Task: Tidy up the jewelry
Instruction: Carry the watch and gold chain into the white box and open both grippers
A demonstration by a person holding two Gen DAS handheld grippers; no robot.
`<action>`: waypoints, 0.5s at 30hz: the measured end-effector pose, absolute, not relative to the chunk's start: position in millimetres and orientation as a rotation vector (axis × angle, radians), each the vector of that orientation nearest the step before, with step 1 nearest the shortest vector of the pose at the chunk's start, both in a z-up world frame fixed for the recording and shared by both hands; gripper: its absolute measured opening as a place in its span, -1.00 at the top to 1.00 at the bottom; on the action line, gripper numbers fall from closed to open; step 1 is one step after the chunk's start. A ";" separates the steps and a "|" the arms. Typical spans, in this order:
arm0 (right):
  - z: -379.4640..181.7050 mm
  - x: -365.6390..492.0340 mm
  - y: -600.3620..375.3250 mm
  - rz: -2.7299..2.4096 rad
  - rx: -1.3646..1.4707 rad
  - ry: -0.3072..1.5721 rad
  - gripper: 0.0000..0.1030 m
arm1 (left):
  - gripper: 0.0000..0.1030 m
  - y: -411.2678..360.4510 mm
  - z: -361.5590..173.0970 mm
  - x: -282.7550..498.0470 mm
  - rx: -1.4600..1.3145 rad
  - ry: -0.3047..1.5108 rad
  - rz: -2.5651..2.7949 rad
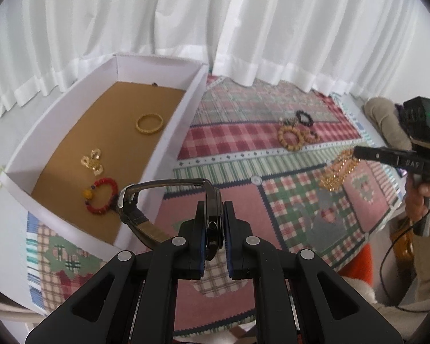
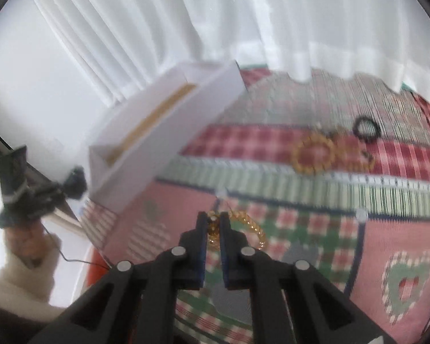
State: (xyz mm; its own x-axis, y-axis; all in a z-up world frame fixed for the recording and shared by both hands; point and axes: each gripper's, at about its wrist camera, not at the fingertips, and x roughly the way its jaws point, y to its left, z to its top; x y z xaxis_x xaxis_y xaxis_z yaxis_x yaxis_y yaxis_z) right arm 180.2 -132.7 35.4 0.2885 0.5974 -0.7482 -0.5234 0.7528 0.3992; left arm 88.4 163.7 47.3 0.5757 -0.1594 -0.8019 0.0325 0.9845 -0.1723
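A watch (image 1: 212, 215) is clamped edge-on between the fingers of the left gripper (image 1: 214, 215), its brown strap looping out to the left over the near corner of the white box (image 1: 169, 143). On the box's brown floor lie a yellow bangle (image 1: 149, 124), pale gold earrings (image 1: 92, 161) and a red bead bracelet (image 1: 101, 195). A gold chain (image 2: 245, 226) is pinched between the closed fingers of the right gripper (image 2: 214, 223) and is held clear above the patchwork quilt (image 2: 387, 229). Farther back on the quilt, a tan bead bracelet (image 2: 312, 154) and a black bracelet (image 2: 366, 128) are seen, near each other. White curtains (image 1: 215, 14) hang behind.
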 end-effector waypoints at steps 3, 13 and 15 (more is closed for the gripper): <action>64.6 191.3 -113.6 0.788 0.082 0.986 0.84 | 0.82 180.8 63.2 93.3 -0.164 0.931 -0.090; 126.3 235.4 2.3 0.941 0.079 0.887 0.84 | 0.83 261.5 69.4 147.2 -0.242 0.933 0.045; 125.5 243.7 29.2 0.963 0.074 0.886 0.84 | 0.83 274.9 58.6 160.6 -0.250 0.953 0.078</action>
State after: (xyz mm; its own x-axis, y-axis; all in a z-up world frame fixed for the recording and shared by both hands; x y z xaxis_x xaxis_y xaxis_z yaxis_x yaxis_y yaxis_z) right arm 243.7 29.2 125.5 0.2598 0.7385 -0.6222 -0.6819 0.5965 0.4234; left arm 160.6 274.9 58.6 0.5791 -0.0435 -0.8141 -0.1755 0.9685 -0.1767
